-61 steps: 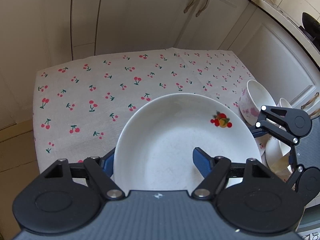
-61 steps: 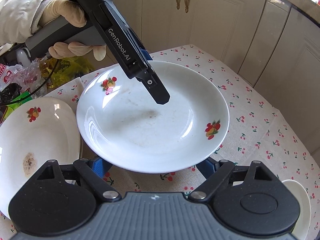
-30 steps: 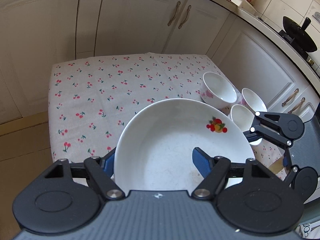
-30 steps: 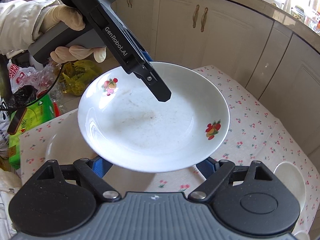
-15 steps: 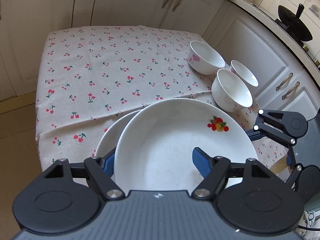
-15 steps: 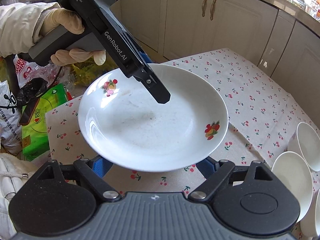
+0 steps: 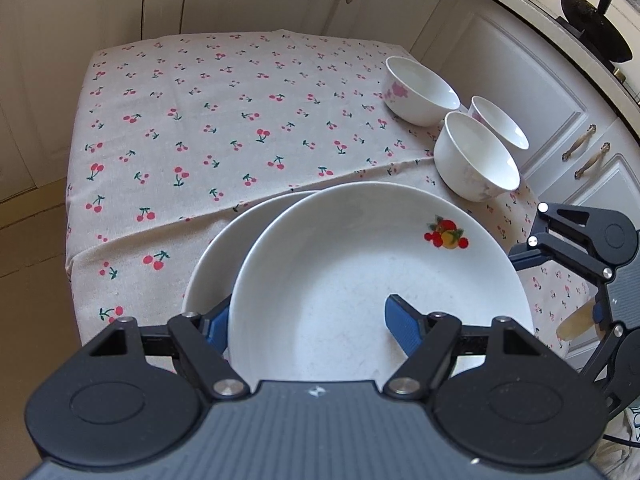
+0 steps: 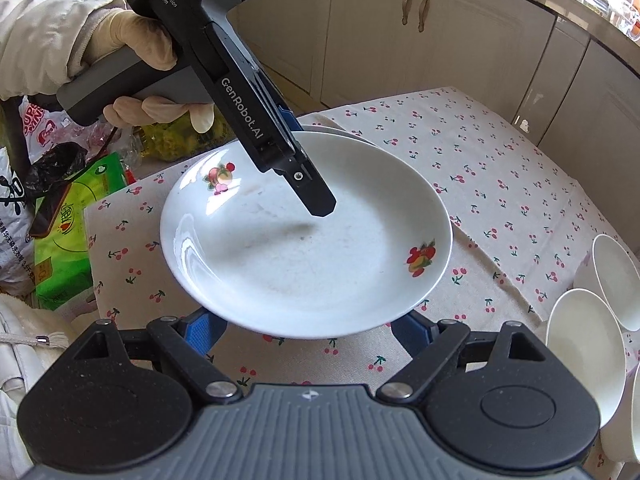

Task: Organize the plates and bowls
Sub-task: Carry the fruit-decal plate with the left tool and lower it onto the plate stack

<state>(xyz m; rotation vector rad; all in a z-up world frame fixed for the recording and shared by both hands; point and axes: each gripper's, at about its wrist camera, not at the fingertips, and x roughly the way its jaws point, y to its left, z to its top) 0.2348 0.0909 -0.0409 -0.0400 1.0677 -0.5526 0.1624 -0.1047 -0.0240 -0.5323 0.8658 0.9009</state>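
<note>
left gripper (image 7: 308, 316) clamped on the fruit-print plate's (image 7: 360, 264) rim, over a second plate (image 7: 224, 248) on the cherry tablecloth (image 7: 208, 120) | right gripper (image 8: 308, 326) jaws spread apart, holding nothing | three bowls (image 7: 474, 158) looked empty

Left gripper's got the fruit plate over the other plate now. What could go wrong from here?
The left gripper pinches the fruit-print plate at one rim only, so it could tilt or slip. It sits off-centre over the lower plate, which lies near the table edge, so a hard landing might chip it or push it off.
</note>
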